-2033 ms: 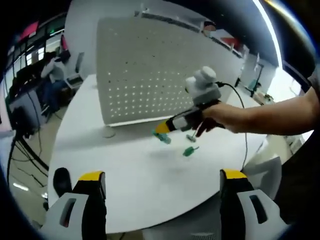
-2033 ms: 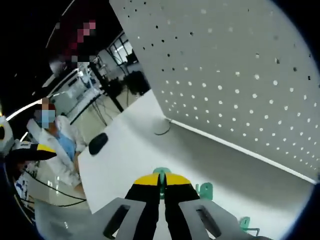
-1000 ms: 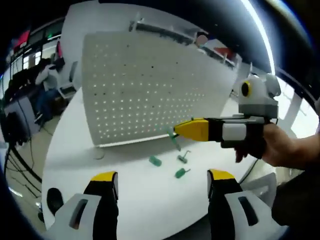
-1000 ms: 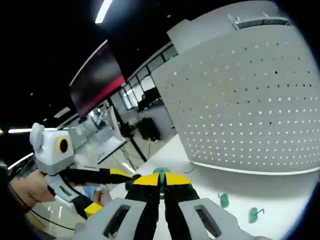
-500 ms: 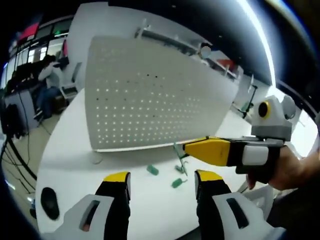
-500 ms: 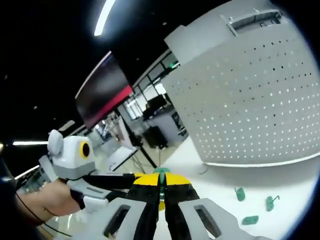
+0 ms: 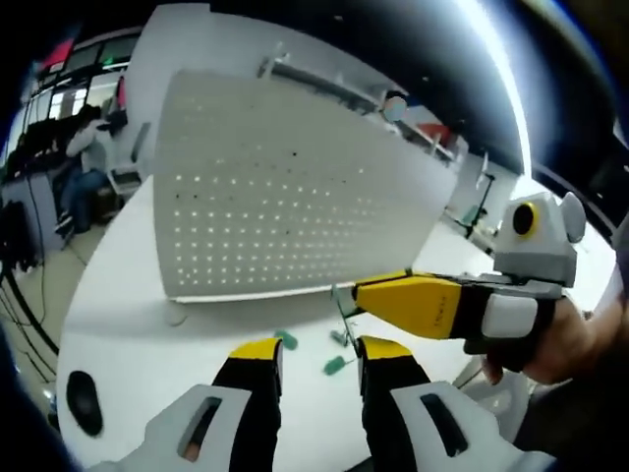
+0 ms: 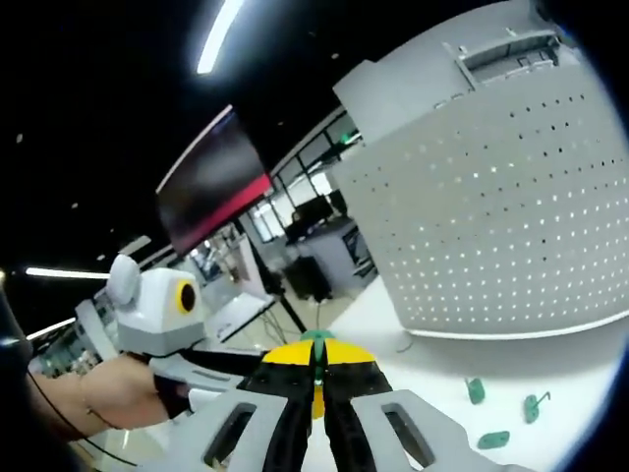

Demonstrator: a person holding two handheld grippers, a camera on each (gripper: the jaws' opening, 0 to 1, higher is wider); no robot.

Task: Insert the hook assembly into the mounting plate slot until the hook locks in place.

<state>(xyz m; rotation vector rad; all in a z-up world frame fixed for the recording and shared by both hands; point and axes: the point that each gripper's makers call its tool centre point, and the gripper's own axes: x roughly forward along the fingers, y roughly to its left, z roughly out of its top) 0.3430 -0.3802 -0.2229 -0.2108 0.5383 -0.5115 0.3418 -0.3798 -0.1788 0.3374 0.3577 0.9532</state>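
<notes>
Clamping green hook assembly [image 8: 316,338] w/ thin wire stem: right tool [image 8: 316,366]; left tool [image 7: 316,356] apart.

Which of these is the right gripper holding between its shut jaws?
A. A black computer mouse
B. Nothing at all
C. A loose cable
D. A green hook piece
D: in the right gripper view, the right gripper has its yellow-tipped jaws shut on a green hook piece, whose tip pokes out above them; the left gripper view shows the same hook at that gripper's tip.
</notes>
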